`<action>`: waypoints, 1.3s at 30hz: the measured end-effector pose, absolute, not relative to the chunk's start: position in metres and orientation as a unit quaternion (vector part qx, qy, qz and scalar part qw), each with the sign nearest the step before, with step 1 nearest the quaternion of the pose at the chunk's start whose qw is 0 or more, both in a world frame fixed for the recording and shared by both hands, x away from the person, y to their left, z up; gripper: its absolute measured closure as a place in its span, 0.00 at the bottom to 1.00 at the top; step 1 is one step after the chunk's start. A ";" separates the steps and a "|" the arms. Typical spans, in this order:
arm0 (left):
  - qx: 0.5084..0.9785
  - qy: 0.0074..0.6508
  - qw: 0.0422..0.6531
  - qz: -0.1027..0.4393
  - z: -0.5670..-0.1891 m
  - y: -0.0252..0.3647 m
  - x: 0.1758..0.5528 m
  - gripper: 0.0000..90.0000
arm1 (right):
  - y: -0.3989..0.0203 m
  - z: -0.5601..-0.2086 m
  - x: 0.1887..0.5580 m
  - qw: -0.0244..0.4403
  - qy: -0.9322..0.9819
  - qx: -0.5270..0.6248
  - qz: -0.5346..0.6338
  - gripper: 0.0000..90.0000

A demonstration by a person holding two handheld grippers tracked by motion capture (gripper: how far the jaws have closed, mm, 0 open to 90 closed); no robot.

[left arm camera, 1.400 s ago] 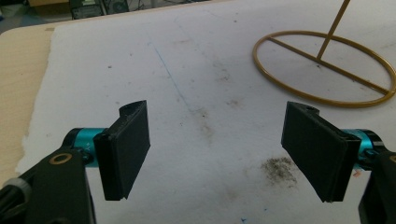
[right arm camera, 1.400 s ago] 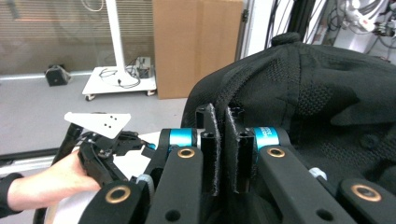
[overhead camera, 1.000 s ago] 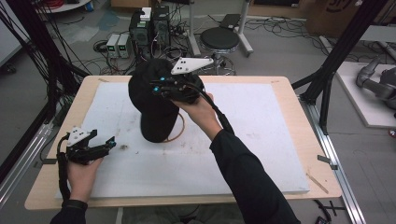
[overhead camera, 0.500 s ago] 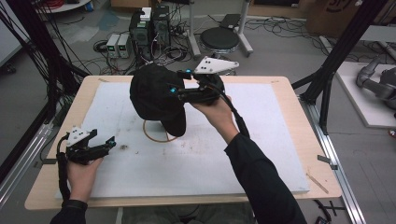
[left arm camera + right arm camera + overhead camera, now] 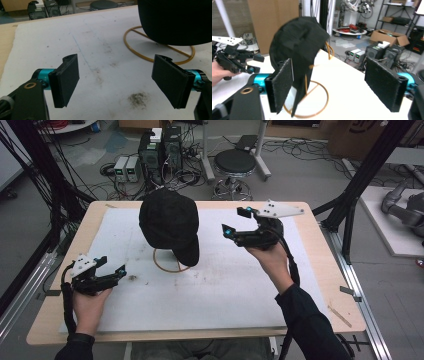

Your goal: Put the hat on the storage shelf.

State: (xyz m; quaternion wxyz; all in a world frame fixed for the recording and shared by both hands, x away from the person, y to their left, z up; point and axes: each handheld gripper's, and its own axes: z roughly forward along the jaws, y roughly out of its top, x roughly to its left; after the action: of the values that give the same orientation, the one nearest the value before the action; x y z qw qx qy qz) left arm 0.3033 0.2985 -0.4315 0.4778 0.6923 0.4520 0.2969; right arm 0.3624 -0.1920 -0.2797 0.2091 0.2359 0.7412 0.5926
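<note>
A cluttered workshop with cables, grey equipment boxes [image 5: 129,167] and a round black stool [image 5: 235,162] on the floor lies beyond a pale wooden table [image 5: 330,265], whose top carries a stained white foam mat [image 5: 220,285].

On the mat stands a thin golden wire stand [image 5: 165,265] with a ring base and an upright rod, and on it hangs a black fabric baseball cap [image 5: 169,222]. The cap is matt and dark, with a rounded crown at the top and its brim drooping downward toward the near right of the ring. In the right gripper view the cloth shows soft folds, and the brim hangs as a long flap that reaches almost to the ring, hiding most of the rod.

The right gripper [image 5: 239,224], held in the person's right hand [image 5: 267,257], sits to the right of the cap and apart from it, pointing toward it. Its 2 jaws have just been opening and now stand spread wide with nothing between the pads; in its own view the cap lies ahead, beyond the left jaw.

The left gripper [image 5: 111,270], in the left hand [image 5: 90,302], rests low over the near left part of the mat. Its 2 jaws are also spread wide and empty. From this claw the cap is ahead and to the right, well apart, with the golden ring base just beyond the right jaw in the left gripper view, and a dark smudge [image 5: 136,98] on the mat lies between the pads.
</note>
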 end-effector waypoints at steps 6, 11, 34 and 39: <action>0.695 0.442 0.484 0.294 -0.430 0.293 0.304 0.23 | -0.227 -0.305 0.345 0.209 0.732 0.259 0.595 0.22; 0.697 0.436 0.485 0.298 -0.429 0.290 0.306 0.23 | -0.247 -0.327 0.334 0.209 0.728 0.285 0.587 0.21; 0.711 0.398 0.503 0.290 -0.426 0.276 0.308 0.22 | -0.326 -0.420 0.328 0.237 0.685 0.437 0.533 0.22; 0.718 0.390 0.499 0.289 -0.428 0.274 0.310 0.22 | -0.331 -0.427 0.332 0.251 0.695 0.440 0.510 0.22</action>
State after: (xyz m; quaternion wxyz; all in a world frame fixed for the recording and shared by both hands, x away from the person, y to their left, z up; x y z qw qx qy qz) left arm 0.3099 0.2739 -0.4276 0.4988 0.7177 0.3903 0.2894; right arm 0.3323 -0.3311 -0.4272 0.2506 0.4396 0.6953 0.5104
